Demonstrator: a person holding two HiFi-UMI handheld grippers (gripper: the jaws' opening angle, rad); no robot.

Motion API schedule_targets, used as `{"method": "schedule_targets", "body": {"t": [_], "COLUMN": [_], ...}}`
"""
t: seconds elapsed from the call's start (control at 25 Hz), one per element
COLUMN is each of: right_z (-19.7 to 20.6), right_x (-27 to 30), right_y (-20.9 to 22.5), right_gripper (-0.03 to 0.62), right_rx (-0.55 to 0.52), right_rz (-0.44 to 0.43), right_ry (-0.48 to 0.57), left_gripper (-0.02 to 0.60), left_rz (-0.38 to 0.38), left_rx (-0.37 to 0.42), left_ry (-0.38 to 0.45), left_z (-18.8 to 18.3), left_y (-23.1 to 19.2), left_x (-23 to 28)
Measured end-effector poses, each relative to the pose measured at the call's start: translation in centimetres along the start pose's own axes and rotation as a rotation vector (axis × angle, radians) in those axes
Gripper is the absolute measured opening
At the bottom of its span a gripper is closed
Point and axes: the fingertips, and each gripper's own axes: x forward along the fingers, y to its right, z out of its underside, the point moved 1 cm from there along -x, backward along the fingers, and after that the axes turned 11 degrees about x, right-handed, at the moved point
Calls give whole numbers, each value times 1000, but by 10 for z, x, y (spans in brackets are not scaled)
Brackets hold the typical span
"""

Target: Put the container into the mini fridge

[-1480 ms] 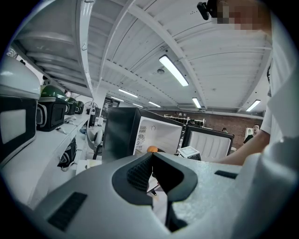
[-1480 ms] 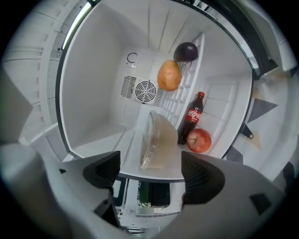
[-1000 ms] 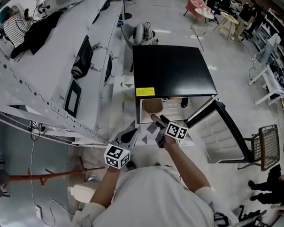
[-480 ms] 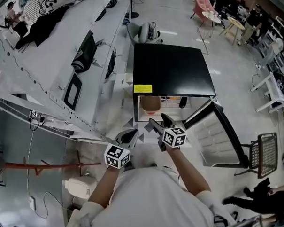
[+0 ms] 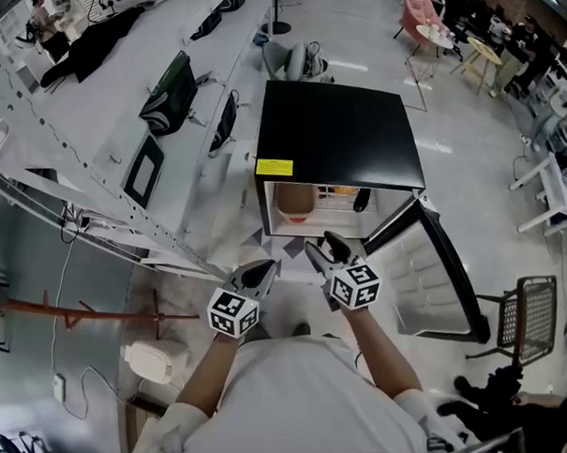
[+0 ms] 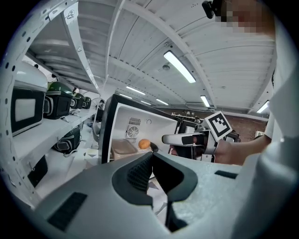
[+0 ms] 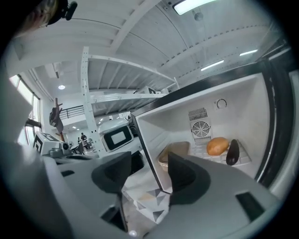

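Note:
The tan container [image 5: 297, 200] sits inside the open black mini fridge [image 5: 337, 136], at the left of its shelf. In the right gripper view the container [image 7: 176, 151] lies beyond the jaws, apart from them. My right gripper [image 5: 324, 250] hangs just in front of the fridge opening. Its jaws [image 7: 149, 169] are closing with a gap and nothing between them. My left gripper [image 5: 256, 275] is lower left of the fridge, shut and empty [image 6: 152, 156]. It sees the container [image 6: 123, 147] and the right gripper [image 6: 186, 138].
An orange round item [image 7: 217, 146] and a dark oblong one [image 7: 232, 152] lie on the fridge shelf to the container's right. The fridge door [image 5: 437, 272] swings open to the right. White shelving with appliances [image 5: 120, 134] runs along the left. A patterned mat [image 7: 147, 200] lies before the fridge.
My right gripper has drawn back from the fridge opening, leaving the container inside, and its jaws have narrowed. The left gripper has stayed in place.

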Motion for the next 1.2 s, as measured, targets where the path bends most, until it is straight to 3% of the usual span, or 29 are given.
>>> {"method": "schedule_targets", "body": {"t": [0.4,0.64,0.84,1.2], "right_z": [9,12,19,25], "right_x": [-40,-59,-67,-77], "right_y": [-15,-28,-36,-68], "right_gripper": [145,61,19,8], "right_rx": [-132,-117,-117,-100], "right_rz": [-79,-126,-120,-64], "right_ry": [-51,-31,-18,28], "left_gripper": [5,5,5,5], "left_rz": [-81,-106,-98,-33], "left_rx": [-42,-48,-41,-22], "left_ry": [8,26,33,64], "left_z": [1,-7,-6,-11], "left_y": [36,44,43,34], "left_x": [-19,-33,-42,-75]}}
